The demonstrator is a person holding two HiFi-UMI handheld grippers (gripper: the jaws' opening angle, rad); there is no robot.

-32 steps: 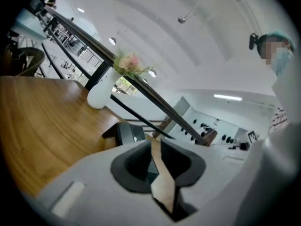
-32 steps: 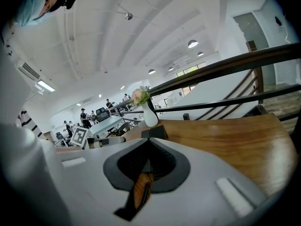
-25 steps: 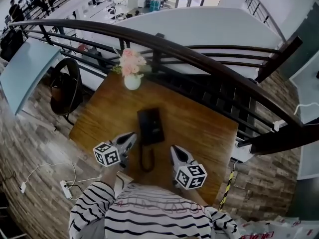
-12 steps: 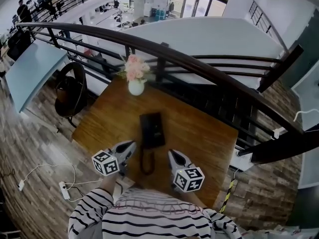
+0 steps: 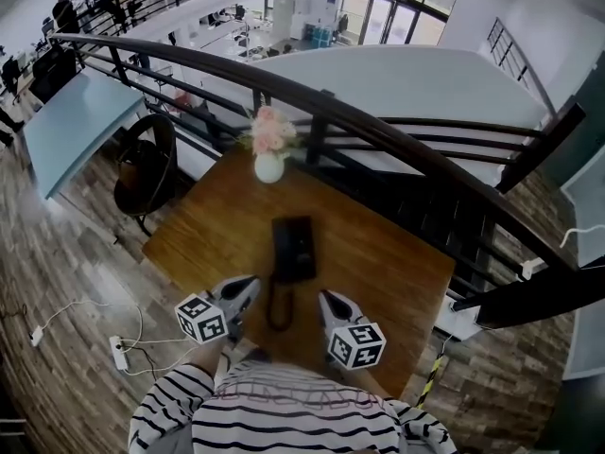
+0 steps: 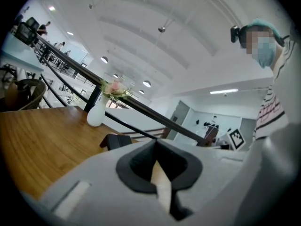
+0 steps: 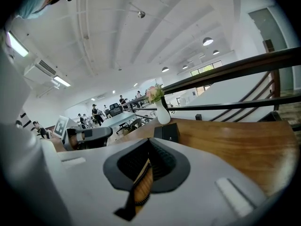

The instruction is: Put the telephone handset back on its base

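Left gripper (image 5: 248, 284) and right gripper (image 5: 328, 299) over near edge of wooden tabletop (image 5: 378, 253), both jaws pressed together, empty, black telephone (image 5: 293, 249) mid-tabletop just beyond them, handset indistinguishable from base, cord (image 5: 277, 308) looping between grippers, flower vase (image 5: 268, 166) at far edge

Head view: high, steeply down onto table (image 5: 378, 253). Gripper views: low, near-level across it. Shared: telephone (image 5: 293, 249), vase (image 5: 268, 166).

black telephone (image 5: 293, 249), white vase (image 5: 268, 167), pink flowers (image 5: 272, 129)
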